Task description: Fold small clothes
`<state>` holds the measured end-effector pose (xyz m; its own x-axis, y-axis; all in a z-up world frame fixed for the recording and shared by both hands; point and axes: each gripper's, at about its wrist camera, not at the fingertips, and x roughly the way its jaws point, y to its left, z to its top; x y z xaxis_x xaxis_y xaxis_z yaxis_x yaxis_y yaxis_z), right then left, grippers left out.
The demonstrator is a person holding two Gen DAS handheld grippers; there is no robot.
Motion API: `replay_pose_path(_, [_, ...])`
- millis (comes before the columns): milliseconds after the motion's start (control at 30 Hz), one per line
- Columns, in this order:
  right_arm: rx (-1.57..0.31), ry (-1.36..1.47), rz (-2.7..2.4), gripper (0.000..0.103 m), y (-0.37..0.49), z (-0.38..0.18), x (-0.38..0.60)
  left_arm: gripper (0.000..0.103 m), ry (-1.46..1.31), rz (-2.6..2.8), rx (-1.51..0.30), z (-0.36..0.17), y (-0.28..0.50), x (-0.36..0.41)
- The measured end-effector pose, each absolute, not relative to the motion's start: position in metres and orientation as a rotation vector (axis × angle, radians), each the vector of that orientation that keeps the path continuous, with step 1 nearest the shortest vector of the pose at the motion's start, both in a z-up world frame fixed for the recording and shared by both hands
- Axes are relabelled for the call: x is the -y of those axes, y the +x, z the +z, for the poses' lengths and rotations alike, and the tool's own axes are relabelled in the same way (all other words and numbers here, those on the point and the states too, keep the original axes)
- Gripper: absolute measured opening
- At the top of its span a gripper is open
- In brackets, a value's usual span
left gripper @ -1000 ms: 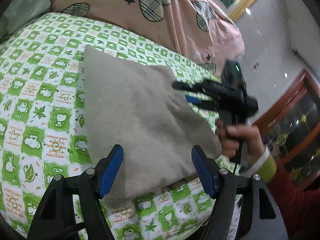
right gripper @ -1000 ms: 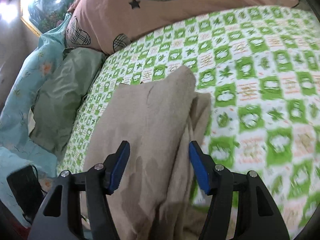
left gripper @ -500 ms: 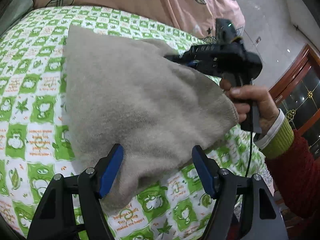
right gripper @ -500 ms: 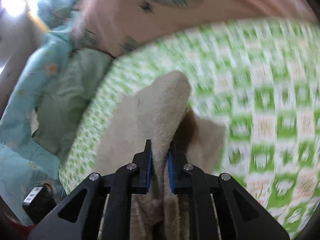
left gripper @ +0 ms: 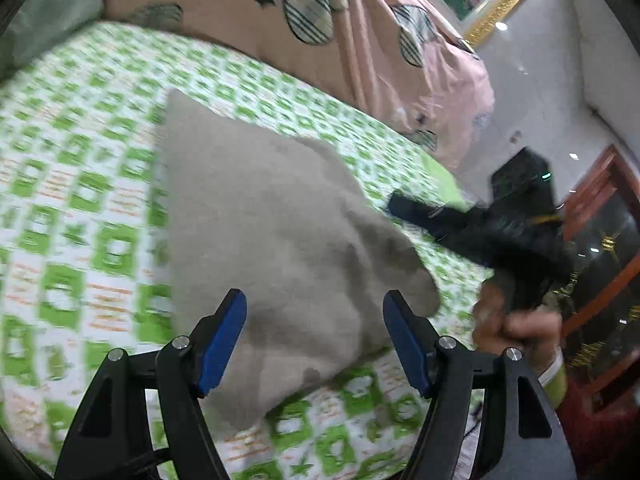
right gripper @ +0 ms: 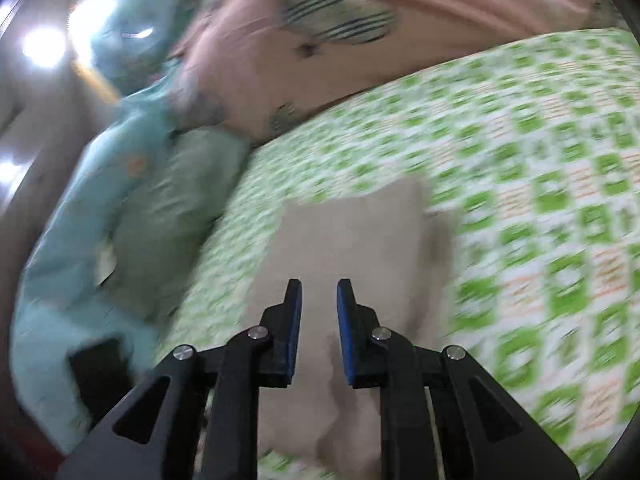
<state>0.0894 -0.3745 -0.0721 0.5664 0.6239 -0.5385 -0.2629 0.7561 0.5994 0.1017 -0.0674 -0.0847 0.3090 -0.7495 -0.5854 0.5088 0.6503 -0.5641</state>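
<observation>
A beige knitted garment (left gripper: 260, 232) lies folded on the green-and-white patterned bed sheet (left gripper: 60, 200). My left gripper (left gripper: 316, 340) is open and hovers over the garment's near edge, blue pads on either side of it and not touching. In the left wrist view my right gripper (left gripper: 396, 204) hangs off the garment's right edge, held by a person's hand (left gripper: 516, 324). In its own blurred view the right gripper (right gripper: 319, 296) has a narrow gap between its jaws, which are opening. The garment (right gripper: 352, 240) lies below them, and nothing is pinched.
A pink quilt with plaid hearts (left gripper: 320, 40) is piled along the far side of the bed. A green pillow (right gripper: 168, 208) and a teal blanket (right gripper: 80, 220) lie at the bed's left end. A wooden cabinet (left gripper: 600, 220) stands beyond the right edge.
The right gripper shut on a raised fold of the garment, then let it go and drew back to the right. The garment has settled flatter. The left gripper stayed open.
</observation>
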Motion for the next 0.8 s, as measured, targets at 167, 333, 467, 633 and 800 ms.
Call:
replay_pose_path(167, [-0.952, 0.43, 0.37, 0.015, 0.096, -0.126, 0.375, 0.063, -0.223, -0.814, -1.026, -0.125, 0.109, 0.084])
replay_pose_path(333, [-0.924, 0.566, 0.42, 0.015, 0.094, -0.134, 0.394, 0.063, -0.105, -0.778, -0.994, -0.119, 0.096, 0.097])
replay_pose_path(467, [-0.913, 0.554, 0.419, 0.017, 0.081, -0.125, 0.396, 0.065, -0.124, -0.768, -0.998, -0.117, 0.091, 0.098])
replay_pose_path(633, [-0.863, 0.507, 0.436, 0.019, 0.045, -0.107, 0.389, 0.068, -0.171, -0.799, -0.994, -0.109, 0.069, 0.079])
replay_pose_path(800, [-0.913, 0.46, 0.372, 0.018, 0.033, -0.133, 0.397, 0.071, -0.146, -0.801, -1.025, -0.125, 0.059, 0.082])
